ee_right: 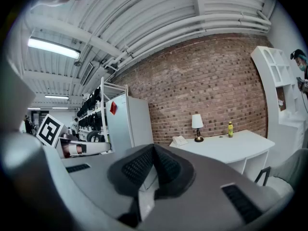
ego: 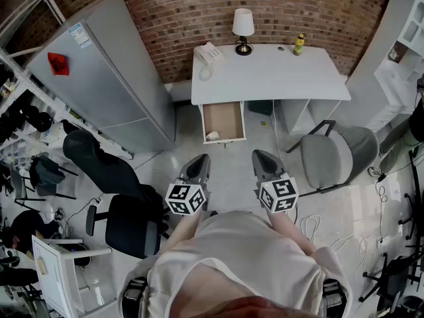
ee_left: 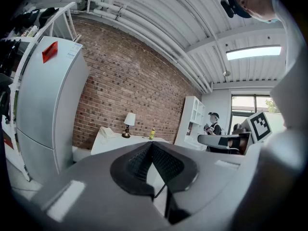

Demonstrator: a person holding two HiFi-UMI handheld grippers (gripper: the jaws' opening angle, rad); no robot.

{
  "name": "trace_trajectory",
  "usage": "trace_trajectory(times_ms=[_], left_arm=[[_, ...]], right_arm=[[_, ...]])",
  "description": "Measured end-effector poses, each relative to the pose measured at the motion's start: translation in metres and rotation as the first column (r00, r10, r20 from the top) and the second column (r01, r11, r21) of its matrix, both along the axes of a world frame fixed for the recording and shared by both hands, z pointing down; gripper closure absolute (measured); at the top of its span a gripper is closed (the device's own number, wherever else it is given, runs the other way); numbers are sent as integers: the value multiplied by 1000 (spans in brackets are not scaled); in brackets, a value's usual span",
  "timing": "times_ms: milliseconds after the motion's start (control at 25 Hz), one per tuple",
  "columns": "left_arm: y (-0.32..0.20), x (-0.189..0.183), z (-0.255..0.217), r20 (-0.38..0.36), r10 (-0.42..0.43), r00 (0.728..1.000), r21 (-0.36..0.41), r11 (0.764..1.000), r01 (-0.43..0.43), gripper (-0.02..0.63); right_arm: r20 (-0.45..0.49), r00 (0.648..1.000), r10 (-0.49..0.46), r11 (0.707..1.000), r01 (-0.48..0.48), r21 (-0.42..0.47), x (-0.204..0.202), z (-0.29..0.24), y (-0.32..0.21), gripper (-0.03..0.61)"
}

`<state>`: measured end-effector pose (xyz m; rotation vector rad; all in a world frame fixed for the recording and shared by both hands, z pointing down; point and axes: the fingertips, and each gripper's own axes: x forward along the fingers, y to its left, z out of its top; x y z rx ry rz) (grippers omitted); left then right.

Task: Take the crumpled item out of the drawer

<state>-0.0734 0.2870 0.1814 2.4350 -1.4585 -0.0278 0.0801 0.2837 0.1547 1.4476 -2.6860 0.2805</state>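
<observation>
The white desk (ego: 311, 78) stands against the brick wall, with its drawer (ego: 224, 119) pulled out towards me. A small white crumpled item (ego: 212, 136) lies in the drawer's near left corner. My left gripper (ego: 200, 160) and right gripper (ego: 260, 156) are held side by side in front of my chest, well short of the drawer, pointing at it. Both are shut with nothing between the jaws. In the left gripper view the left gripper (ee_left: 152, 146) has its pads together, as does the right gripper (ee_right: 154, 148) in the right gripper view. The drawer is hidden in both gripper views.
On the desk are a lamp (ego: 242, 24), a telephone (ego: 209, 53) and a yellow bottle (ego: 299, 43). A tall grey fridge (ego: 109, 71) stands left of the desk. Black office chairs (ego: 122, 201) are at my left, a grey chair (ego: 334, 154) at my right.
</observation>
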Motion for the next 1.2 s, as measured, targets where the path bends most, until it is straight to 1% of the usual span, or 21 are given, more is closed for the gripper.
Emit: trace_trajectory(times_ms=[280, 560, 960, 1200], left_arm=[[-1, -3, 1, -1, -7, 1000, -5, 1000, 7, 604], [-1, 2, 3, 2, -15, 1000, -9, 1000, 15, 604], [3, 17, 6, 6, -36, 999, -19, 999, 36, 604], [3, 34, 7, 9, -53, 999, -15, 998, 53, 604]], right_arm=[[-2, 1000, -6, 1000, 6, -2, -2, 1, -2, 571], [7, 1000, -11, 1000, 11, -1, 1, 2, -2, 571], [13, 1000, -26, 1000, 26, -2, 16, 7, -3, 571], [16, 999, -36, 999, 36, 10, 32, 8, -5, 571]])
